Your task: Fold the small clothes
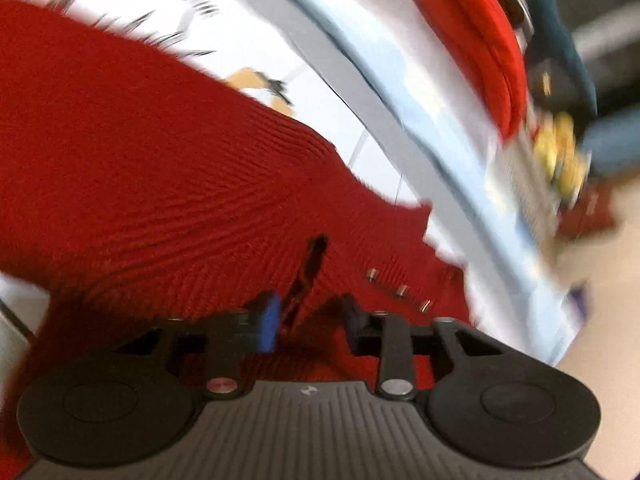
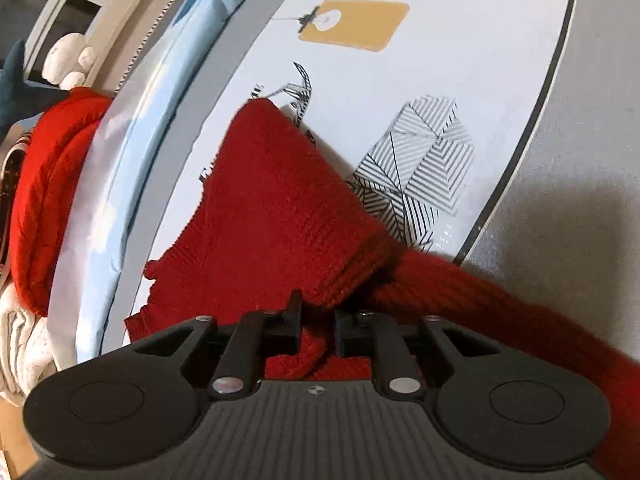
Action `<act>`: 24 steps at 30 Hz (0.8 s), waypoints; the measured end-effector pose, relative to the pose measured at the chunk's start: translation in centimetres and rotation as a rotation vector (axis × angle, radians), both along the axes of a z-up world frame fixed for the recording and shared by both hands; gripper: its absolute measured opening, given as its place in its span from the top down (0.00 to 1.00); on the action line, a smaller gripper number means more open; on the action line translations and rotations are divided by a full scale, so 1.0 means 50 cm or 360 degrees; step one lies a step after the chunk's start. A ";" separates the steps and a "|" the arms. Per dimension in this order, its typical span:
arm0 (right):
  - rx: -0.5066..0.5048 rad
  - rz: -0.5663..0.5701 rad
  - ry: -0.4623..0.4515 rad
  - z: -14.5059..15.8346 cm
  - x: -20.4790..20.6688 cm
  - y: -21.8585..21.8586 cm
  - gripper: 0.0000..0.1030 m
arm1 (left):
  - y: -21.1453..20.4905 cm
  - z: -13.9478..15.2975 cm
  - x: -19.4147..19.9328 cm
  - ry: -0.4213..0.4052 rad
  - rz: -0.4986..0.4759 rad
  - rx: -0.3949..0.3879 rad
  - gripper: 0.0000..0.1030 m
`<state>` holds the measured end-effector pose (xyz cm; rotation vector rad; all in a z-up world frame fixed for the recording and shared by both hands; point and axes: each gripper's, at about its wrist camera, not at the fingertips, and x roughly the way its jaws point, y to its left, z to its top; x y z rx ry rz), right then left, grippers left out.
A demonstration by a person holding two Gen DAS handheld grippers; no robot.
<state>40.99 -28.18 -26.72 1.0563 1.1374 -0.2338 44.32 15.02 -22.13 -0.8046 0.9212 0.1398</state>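
Gripping a fold of the red knit sweater [image 2: 280,216], the right gripper [image 2: 318,326] has its jaws clenched on the cloth near the ribbed cuff. One sleeve [image 2: 520,320] runs off to the right, over the dark-trimmed edge of the printed sheet [image 2: 460,60] and onto the plain grey surface [image 2: 580,120] beyond it.

Left gripper [image 1: 310,320]: jaws pinched on the same sweater [image 1: 140,152], right beside a slit in the knit and a row of small metal snaps [image 1: 400,290]. View is motion-blurred, so the exact bite is hard to read.

Sweater lies across the near part of the sheet, bunched toward both grippers, far corner pointing up the sheet. Free room: the white printed area past the sweater is bare out to the yellow tag print [image 2: 352,24]. Left side in the right wrist view is tighter: a pale blue border [image 2: 132,152] runs along the sheet's edge, and just beyond it sits a pile of folded red cloth [image 2: 44,184] on white laundry [image 2: 24,344]. Farther off, plush toys [image 2: 68,60] by a window.
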 end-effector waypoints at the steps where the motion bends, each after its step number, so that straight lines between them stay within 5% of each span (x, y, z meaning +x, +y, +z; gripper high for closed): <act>1: -0.0003 -0.0002 0.0007 -0.004 0.000 0.001 0.84 | -0.011 0.009 0.001 0.0008 -0.0062 0.0126 0.94; 5: -0.0027 0.0007 0.0019 -0.006 0.000 0.011 0.79 | -0.013 0.071 -0.012 -0.0045 -0.0083 0.0262 0.96; 9: -0.0061 0.0043 0.0003 0.006 -0.001 0.023 0.64 | -0.007 0.154 -0.042 -0.0031 0.0054 0.0677 0.96; 13: -0.0068 0.0081 0.0020 0.003 -0.001 0.037 0.62 | 0.032 0.137 -0.051 0.0150 0.0118 0.0608 0.95; 15: -0.0085 0.0067 0.0040 -0.001 -0.004 0.038 0.62 | 0.027 0.144 -0.054 0.0143 0.0133 0.0727 0.94; 17: -0.0077 0.0042 0.0044 -0.003 -0.007 0.035 0.63 | 0.018 0.149 -0.050 0.0053 0.0063 0.0665 0.94; 20: -0.0114 -0.0004 0.0046 0.001 -0.016 0.033 0.86 | -0.001 0.128 -0.042 -0.0015 -0.0122 0.0489 0.94; 24: -0.0169 -0.0058 0.0017 0.012 -0.028 0.031 0.87 | -0.007 0.063 -0.021 0.0203 -0.0206 0.0468 0.91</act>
